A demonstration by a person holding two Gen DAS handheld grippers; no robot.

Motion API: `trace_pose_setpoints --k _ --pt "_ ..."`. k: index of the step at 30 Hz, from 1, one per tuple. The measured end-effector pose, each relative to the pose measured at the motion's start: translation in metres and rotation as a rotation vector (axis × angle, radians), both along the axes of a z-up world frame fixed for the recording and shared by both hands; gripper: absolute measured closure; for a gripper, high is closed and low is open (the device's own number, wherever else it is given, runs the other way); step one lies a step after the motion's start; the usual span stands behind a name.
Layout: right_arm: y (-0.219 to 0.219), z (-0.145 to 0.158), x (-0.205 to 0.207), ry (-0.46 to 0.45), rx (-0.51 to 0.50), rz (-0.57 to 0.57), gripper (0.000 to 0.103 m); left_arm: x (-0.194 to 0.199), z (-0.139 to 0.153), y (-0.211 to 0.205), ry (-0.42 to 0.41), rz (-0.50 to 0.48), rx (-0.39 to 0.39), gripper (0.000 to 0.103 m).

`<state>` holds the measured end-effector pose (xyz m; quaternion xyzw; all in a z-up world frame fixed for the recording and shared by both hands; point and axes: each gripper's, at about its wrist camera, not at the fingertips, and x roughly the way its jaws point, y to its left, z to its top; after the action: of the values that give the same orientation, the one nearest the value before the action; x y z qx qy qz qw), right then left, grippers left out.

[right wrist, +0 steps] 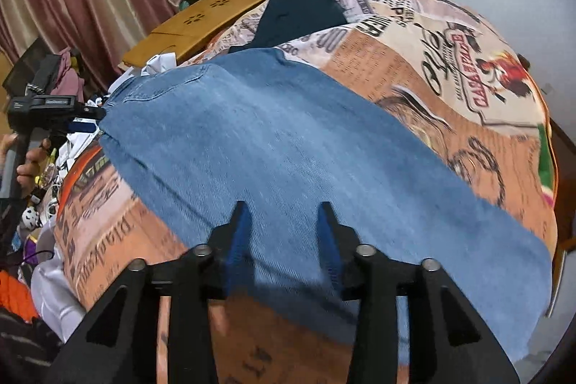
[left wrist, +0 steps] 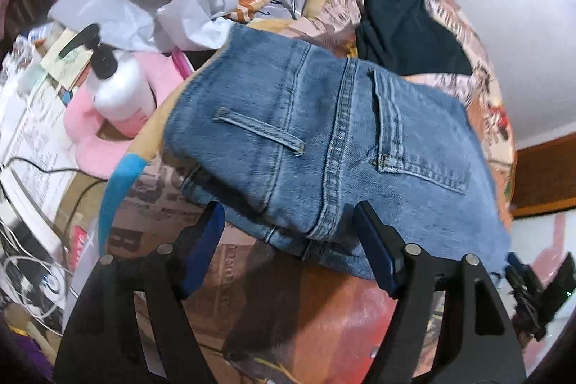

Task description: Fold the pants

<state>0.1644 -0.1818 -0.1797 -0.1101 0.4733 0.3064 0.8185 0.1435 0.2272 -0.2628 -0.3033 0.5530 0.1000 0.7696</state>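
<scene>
Jeans (left wrist: 324, 139) flat on blanket (right wrist: 450, 67); left hand-held gripper (left wrist: 288, 233) & right hand-held gripper (right wrist: 284, 225) both agape, holding nothing

Folded jeans (left wrist: 324, 146) on printed blanket (left wrist: 478, 67), left hand-held gripper (left wrist: 288, 222) spread, seemingly empty

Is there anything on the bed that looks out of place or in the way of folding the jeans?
The jeans lie flat on the printed blanket. A dark garment lies bunched just beyond them, and a white pump bottle rests on something pink at the bed's edge. Nothing looks spilled or damaged.
</scene>
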Motion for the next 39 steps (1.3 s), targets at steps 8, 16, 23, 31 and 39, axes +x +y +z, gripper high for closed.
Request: trace_pose_setpoints --k 8,16,23,31,39 --pt "-0.001 0.0 -0.021 -0.027 0.005 0.043 0.062 0.017 0.022 -0.037 -0.052 -0.093 0.304 0.071" --pt "0.029 -0.008 -0.017 -0.025 0.025 0.095 0.078 0.006 0.075 -0.058 -0.208 -0.153 0.555 0.077" --pt "0.029 -0.002 -0.018 0.033 0.092 0.122 0.094 0.0 0.064 -0.054 -0.185 -0.181 0.574 0.077" --pt "0.027 0.013 -0.03 0.063 0.085 0.172 0.095 -0.011 0.009 -0.049 -0.075 -0.218 0.44 0.072" --pt "0.034 0.024 0.02 -0.01 0.158 0.012 0.059 -0.029 0.025 -0.056 -0.074 -0.262 0.539 0.051"
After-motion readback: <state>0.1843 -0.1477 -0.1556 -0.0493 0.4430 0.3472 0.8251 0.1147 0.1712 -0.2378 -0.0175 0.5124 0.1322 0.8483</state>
